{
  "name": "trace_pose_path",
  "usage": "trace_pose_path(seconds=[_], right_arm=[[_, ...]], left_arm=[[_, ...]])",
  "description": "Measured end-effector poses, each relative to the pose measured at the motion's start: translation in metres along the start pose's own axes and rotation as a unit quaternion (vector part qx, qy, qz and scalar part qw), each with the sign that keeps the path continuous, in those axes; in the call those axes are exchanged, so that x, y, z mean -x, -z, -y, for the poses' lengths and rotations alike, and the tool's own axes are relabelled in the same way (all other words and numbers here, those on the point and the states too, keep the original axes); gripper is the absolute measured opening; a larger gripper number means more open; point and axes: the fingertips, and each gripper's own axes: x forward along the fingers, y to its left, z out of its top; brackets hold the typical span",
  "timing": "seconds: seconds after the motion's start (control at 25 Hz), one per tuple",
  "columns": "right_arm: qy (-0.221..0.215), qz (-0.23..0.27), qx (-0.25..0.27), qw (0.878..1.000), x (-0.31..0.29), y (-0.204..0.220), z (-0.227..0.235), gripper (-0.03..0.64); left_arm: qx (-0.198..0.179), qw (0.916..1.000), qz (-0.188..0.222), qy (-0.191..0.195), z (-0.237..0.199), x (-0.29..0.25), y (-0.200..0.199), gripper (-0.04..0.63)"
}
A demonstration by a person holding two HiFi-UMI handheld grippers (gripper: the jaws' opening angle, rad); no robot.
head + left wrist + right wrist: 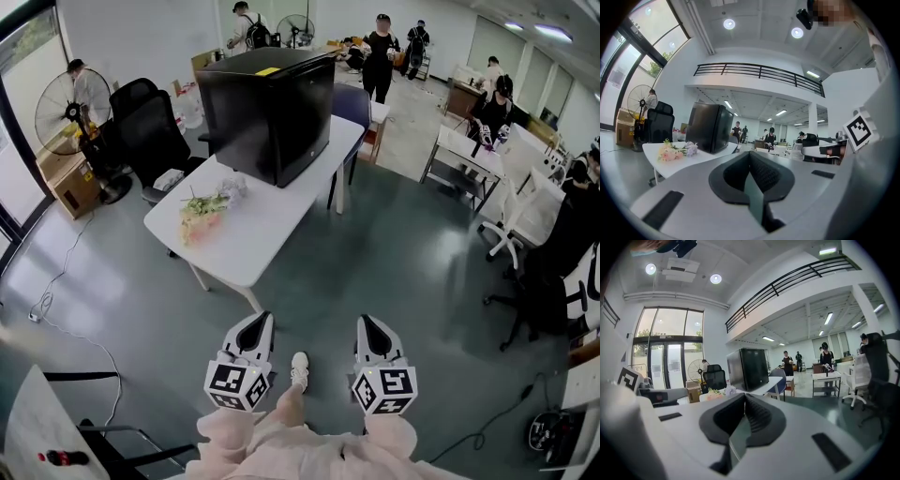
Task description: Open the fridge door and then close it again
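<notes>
The only container in play was the black, cube-shaped mini fridge [272, 112]. It stood on the long white rectangular surface [281, 225], toward that surface's one o'clock end. Its door was flat shut, so nothing inside could be seen. At about seven o'clock from the fridge, a small bouquet of pink and cream flowers [203, 211] lay on the same surface, near it but not touching. A brown cardboard box [70, 183] sat on the floor out at nine o'clock, beside a round standing fan [61, 112]. What it held I could not tell.

Seen from above, the left hand-held gripper [255, 330] and the right hand-held gripper [373, 330] were side by side at the six o'clock edge. Both pointed to twelve o'clock, with the person's white shoe [299, 369] on the grey-green floor between them. Each one was clenched with its dark ribbed pads pressed together and nothing between them.

The fridge lay well apart from both, up at roughly eleven to twelve o'clock, with open floor and the near end of the surface between. In the left gripper view it stood at eleven o'clock above the closed pads. In the right gripper view it rose almost straight up at twelve o'clock.
</notes>
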Motion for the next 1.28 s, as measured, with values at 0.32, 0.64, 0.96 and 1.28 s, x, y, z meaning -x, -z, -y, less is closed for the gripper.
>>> trace_pose_path(seconds=[0.32,0.64,0.96,1.28], right_arm=[[0.007,0.008,0.005,1.000,-0.070,-0.030,0.027,0.012],[0.017,0.011,0.010,1.000,-0.147,-0.062,0.053,0.012],[0.018,0.011,0.008,1.000,-0.215,-0.076,0.072,0.012],[0.010,0.009,0.009,1.000,-0.260,-0.080,0.081,0.012]], left_arm=[[-0.001,1.0000,0.001,0.006,-0.033,-0.079,-0.021,0.011],[0.000,0.9999,0.004,0.016,-0.066,-0.160,-0.047,0.010],[-0.005,0.9997,0.003,0.022,-0.095,-0.226,-0.058,0.010],[-0.010,0.9997,0.003,0.021,-0.118,-0.264,-0.062,0.011]])
